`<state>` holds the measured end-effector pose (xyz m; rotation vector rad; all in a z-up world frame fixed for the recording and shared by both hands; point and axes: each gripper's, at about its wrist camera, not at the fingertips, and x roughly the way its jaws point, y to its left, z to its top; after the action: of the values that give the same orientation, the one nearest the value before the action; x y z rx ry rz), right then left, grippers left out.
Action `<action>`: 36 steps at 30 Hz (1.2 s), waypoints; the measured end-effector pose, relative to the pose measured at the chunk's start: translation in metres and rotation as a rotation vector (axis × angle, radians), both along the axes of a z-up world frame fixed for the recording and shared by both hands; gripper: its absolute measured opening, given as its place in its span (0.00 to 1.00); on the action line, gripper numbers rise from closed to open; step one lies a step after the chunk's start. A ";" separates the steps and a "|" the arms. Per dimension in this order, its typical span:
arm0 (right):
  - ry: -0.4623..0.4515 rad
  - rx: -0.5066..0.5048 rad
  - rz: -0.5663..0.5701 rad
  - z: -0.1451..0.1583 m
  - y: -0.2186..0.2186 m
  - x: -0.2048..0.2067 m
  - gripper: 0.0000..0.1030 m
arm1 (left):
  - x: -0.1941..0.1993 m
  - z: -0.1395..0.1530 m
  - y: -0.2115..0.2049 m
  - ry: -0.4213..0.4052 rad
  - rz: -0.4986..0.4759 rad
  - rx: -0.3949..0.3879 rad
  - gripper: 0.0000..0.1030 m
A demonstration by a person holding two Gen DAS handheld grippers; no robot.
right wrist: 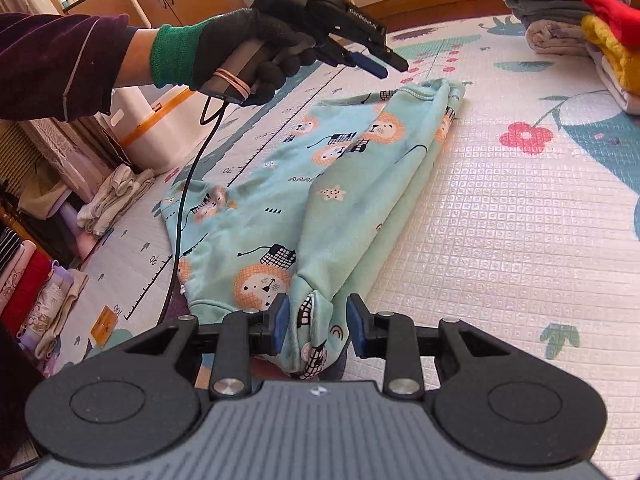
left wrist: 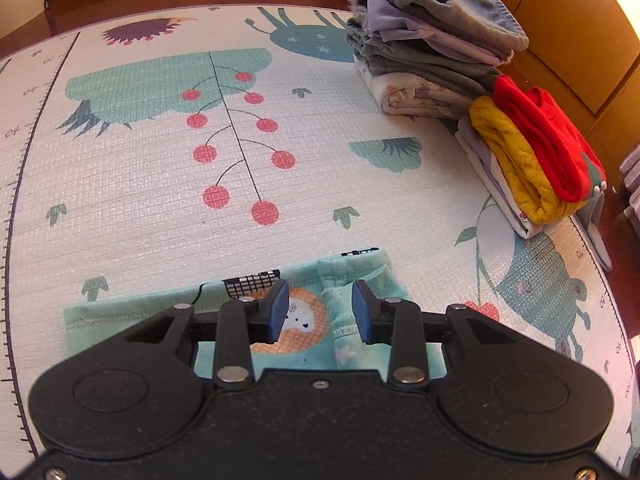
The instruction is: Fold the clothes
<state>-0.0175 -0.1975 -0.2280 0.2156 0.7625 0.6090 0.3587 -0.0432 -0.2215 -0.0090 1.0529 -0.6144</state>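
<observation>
Your left gripper point(left wrist: 320, 310) blocked most of the garment in its own view: only a strip of the mint fabric point(left wrist: 132, 316) showed past the black housing, with one lion face between the blue pads point(left wrist: 280, 308) and the near part lost under the body of the tool. Its jaws stood apart with nothing clamped, hovering over the cloth. From the right wrist you could see that same gripper point(right wrist: 384, 66) raised above the far end of the garment, held in your black-gloved hand point(right wrist: 240, 48); the cable trailing from it crossed the fabric.

Your right gripper point(right wrist: 316, 328) sat at the near end, jaws spread either side of a bunched corner of cloth. Whether the pads were actually pressing it, I couldn't tell; there looked to be a gap on each side.

The mint garment point(right wrist: 340, 184) lay on the play mat point(right wrist: 500, 240), printed with orange lions, stars and little black grid shapes. It was folded lengthwise into a long narrow shape, one layer lapped over the other with a raised ridge down the middle, wider and looser on the left side. Its long axis ran from your right gripper away toward the far edge of the mat, leaning slightly right.

The stack of folded clothes point(left wrist: 432, 40) and the red and yellow knits point(left wrist: 532, 152) sat well apart at the mat's far right, partly cut off in the right wrist view.
</observation>
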 end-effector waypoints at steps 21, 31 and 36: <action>0.060 -0.041 0.061 -0.016 0.026 0.021 0.37 | -0.013 -0.019 -0.010 -0.007 -0.089 0.001 0.05; 0.042 -0.056 0.059 -0.014 0.026 0.018 0.38 | -0.032 0.004 -0.044 -0.178 -0.250 0.045 0.13; 0.022 -0.085 0.072 -0.016 0.030 0.016 0.39 | -0.033 -0.033 -0.079 -0.189 -0.292 0.171 0.16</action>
<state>-0.0018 -0.1676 -0.2437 0.1171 0.8188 0.6414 0.3262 -0.1218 -0.2546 0.3513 0.9267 -0.7706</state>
